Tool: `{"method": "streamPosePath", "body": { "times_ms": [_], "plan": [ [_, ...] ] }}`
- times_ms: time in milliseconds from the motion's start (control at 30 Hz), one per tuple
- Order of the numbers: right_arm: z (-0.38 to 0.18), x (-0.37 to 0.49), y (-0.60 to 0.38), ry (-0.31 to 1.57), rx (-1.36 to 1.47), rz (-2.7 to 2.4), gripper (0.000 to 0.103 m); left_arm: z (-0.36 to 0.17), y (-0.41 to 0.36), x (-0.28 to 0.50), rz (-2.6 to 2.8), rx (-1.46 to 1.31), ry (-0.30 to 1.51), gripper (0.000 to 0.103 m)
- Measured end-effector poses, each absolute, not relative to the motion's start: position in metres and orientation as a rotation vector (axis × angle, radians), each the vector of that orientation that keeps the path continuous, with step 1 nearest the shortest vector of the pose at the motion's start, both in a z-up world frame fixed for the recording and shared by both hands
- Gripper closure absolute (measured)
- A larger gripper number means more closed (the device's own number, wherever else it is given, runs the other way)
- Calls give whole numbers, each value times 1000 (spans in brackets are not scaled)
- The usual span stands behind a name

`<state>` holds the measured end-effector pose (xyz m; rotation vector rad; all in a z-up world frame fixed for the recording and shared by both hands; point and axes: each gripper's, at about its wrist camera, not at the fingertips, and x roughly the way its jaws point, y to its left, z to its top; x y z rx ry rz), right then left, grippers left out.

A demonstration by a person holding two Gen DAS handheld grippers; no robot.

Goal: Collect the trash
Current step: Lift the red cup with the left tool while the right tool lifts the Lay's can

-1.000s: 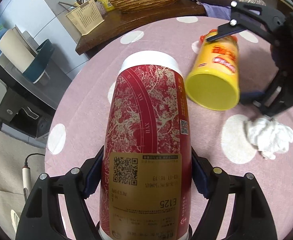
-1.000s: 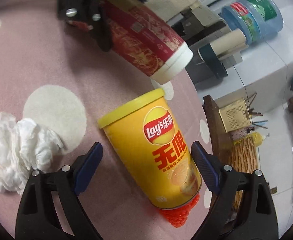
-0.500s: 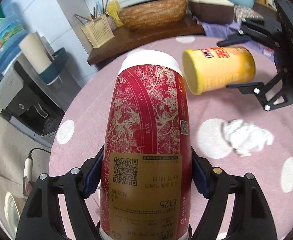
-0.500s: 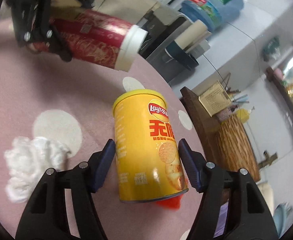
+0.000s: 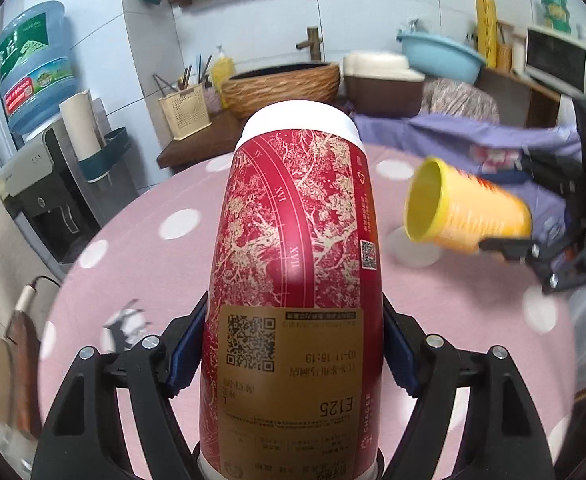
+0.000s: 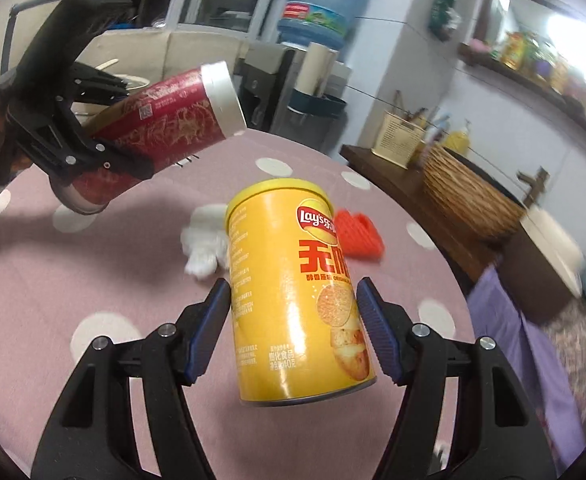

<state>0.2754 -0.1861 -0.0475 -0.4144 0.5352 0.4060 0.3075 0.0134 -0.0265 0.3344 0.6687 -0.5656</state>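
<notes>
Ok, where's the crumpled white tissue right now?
In the right wrist view, the crumpled white tissue lies on the pink dotted tablecloth, just left of and behind the held yellow chip can, with the orange ridged piece to its right.

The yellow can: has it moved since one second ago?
Yes. The yellow can lay on the pink table by the tissue; now the right claw holds it lifted above them.
</notes>
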Motion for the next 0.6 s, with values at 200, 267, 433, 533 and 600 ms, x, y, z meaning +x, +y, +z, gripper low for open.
{"method": "streamPosePath", "body": {
  "times_ms": [200,267,433,533,600],
  "plan": [
    [-59,211,-263,536,-240,232,38,-17,-39,268,-680,275,612,28],
    [-62,190,-290,530,-196,160,38,-14,-59,257,-715,272,597,28],
    [-90,140,-354,575,-80,-11,38,-14,-118,234,-807,293,567,28],
    [-113,116,-390,619,8,-99,37,-20,-155,218,-865,313,558,28],
    [-132,104,-407,654,50,-148,37,-24,-172,210,-900,310,565,28]
  ]
}}
